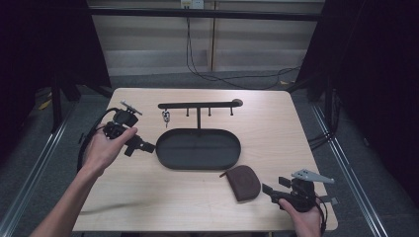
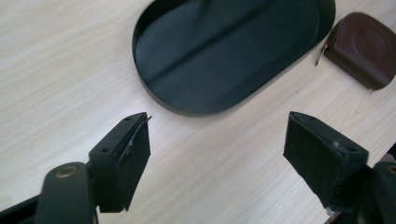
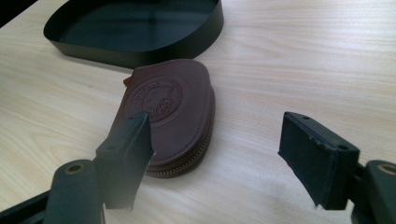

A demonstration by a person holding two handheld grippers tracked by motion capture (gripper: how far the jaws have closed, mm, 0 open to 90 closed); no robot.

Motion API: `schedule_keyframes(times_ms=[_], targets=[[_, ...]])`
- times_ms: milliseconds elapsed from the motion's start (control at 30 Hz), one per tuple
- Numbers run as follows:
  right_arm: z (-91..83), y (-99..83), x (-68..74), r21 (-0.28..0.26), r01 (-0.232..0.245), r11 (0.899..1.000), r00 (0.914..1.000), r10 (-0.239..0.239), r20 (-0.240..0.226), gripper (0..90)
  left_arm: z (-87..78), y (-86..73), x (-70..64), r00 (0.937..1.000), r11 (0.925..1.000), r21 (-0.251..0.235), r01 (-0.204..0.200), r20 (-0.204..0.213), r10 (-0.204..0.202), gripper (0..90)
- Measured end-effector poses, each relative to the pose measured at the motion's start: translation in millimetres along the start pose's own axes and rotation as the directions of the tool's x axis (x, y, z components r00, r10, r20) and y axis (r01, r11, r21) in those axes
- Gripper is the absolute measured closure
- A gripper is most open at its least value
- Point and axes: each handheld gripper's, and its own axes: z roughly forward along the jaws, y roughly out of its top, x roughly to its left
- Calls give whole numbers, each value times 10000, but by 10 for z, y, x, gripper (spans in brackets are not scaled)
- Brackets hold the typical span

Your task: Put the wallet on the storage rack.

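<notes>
Right gripper view: right gripper [image 3: 215, 149] fingers spread wide, lined up to grasp brown pouch [image 3: 170, 119] | pouch flat on desk, just beside black oval tray [image 3: 140, 51] | left gripper [image 2: 217, 154] released, waiting beside tray

The brown pouch [image 3: 170, 116] bears an unreadable embossed seal.

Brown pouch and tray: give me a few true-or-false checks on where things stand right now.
1. The brown pouch lies inside the black tray. False: it lies on the table beside the tray.
2. The right gripper is open. True.
3. The left gripper is shut on a key. False: it is open and holds nothing.
4. The pouch's zip looks shut. True.
5. Something hangs from the rack on its left hook. True.
</notes>
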Motion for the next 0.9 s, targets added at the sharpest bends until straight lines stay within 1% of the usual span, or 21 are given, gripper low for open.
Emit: schedule_keyframes(times_ms=[67,100,133,167,200,233,267,333,367,400,467,533,567,600,633,667,700,800,833,867,900], targets=[[-2,2,2,54,22,10000,10000,-22,-60,253,19,-88,12,9999,9998,-97,151,19,-151,225],[0,3,2,116,0,9999,10000,1,-87,254,26,-131,17,9999,9999,-123,116,43,-115,225],[4,5,-2,175,2,9998,9999,0,-118,253,30,-174,29,9999,9999,-162,-18,150,20,225],[8,7,-4,237,-17,9997,9999,21,-146,254,37,-223,38,9996,9997,-256,-3,294,11,234],[8,10,-5,324,-46,9995,9998,52,-191,254,49,-274,34,9994,9991,-415,49,351,-34,235],[11,15,-8,401,-56,9992,9997,66,-239,253,58,-322,35,9995,9986,-527,-50,314,66,233],[11,15,-8,401,-56,9992,9997,66,-239,253,60,-372,35,9993,9975,-712,-37,359,63,233],[15,20,-11,488,-89,9988,9996,103,-276,254,59,-478,46,9979,9928,-1201,28,642,50,222],[8,29,-7,555,-111,9984,9994,128,-315,254,69,-527,41,9977,9912,-1319,134,682,-44,220],[8,29,-7,555,-111,9984,9994,128,-315,254,74,-572,45,9978,9918,-1277,11,652,73,220],[1,51,-2,594,-131,9981,9992,153,-373,253,78,-664,51,9986,9912,-1325,-57,511,126,220],[-10,83,5,611,-116,9981,9990,143,-430,253,84,-767,55,9985,9887,-1500,-22,535,103,220],[-15,118,15,729,-133,9973,9986,170,-504,240,97,-873,53,9994,9861,-1662,-27,325,82,216],[-15,118,15,729,-133,9973,9986,170,-504,240,97,-873,53,9994,9861,-1662,-27,325,82,210],[-10,136,22,861,-117,9962,9982,167,-573,222,107,-916,53,9997,9879,-1548,-64,228,100,210],[-5,150,31,913,-67,9958,9978,126,-645,215,115,-965,49,9998,9858,-1680,21,182,10,210],[8,173,47,987,-4,9951,9982,64,-599,211,119,-1011,50,9998,9840,-1776,112,173,-82,209],[30,198,56,1131,-19,9936,9981,88,-606,205,150,-1134,58,9994,9814,-1912,193,314,-135,202],[37,210,62,1222,-84,9925,9982,157,-584,218,160,-1171,66,9989,9829,-1826,241,427,-166,200],[51,222,68,1316,-46,9913,9976,136,-675,242,171,-1214,68,9987,9806,-1930,336,450,-254,202],[61,235,83,1469,-44,9891,9972,154,-738,243,180,-1257,75,9985,9799,-1958,385,463,-300,201]])
